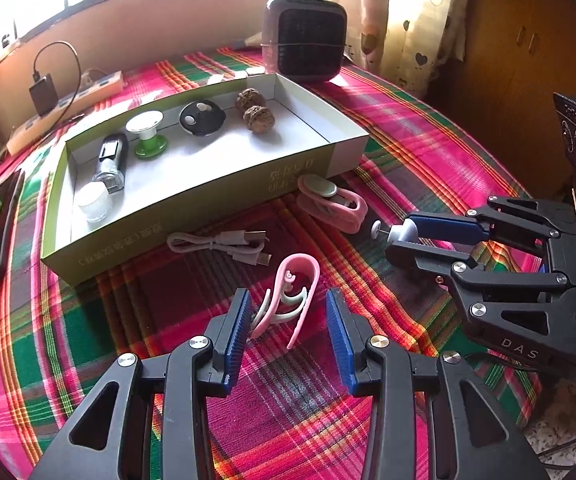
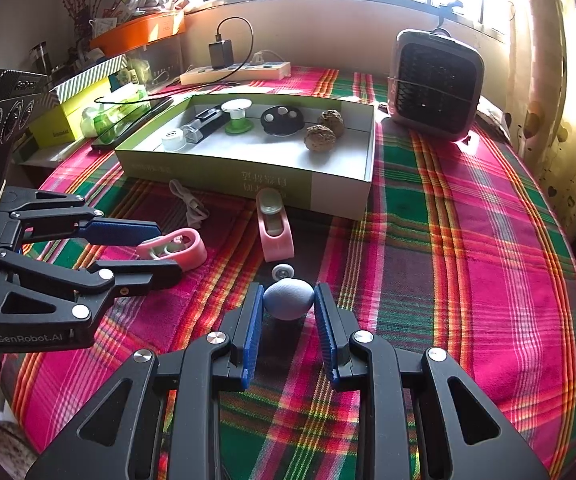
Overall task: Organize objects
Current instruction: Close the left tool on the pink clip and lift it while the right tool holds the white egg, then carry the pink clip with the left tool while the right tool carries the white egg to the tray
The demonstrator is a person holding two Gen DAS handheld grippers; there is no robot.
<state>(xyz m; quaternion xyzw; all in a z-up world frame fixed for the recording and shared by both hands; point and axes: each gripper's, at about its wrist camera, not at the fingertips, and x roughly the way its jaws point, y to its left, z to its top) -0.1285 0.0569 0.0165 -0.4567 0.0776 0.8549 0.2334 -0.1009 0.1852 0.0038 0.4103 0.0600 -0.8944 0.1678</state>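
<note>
My left claw (image 1: 288, 312) stands apart, straddling the pink clip (image 1: 288, 300) that lies on the plaid cloth (image 1: 408, 140); the pads are not pressing on it yet. My right claw (image 2: 288, 304) is clamped on a bluish knob (image 2: 288, 298) with a thin pin and small disc (image 2: 282, 271) at its tip, low over the cloth in front of the box (image 1: 204, 196).

The box sits near the middle of the counter and already holds walnuts (image 1: 260, 118), a black lid (image 1: 202, 118), a green spool (image 1: 148, 136) and a few more bits. The cable (image 1: 220, 246) and a second pink holder (image 1: 332, 202) lie loose just in front of it.

To do this well, I would close the left claw across the clip's long sides, low down, since the loop looks springy and could squirm out. I would carry the knob over the box wall with room to spare and set it in the bare end near the walnuts.

I can't tell whether the knob rests on the cloth or hangs just clear. The clip's inner pale parts are tangled and hard to read. The window glare washes out the back ledge.
</note>
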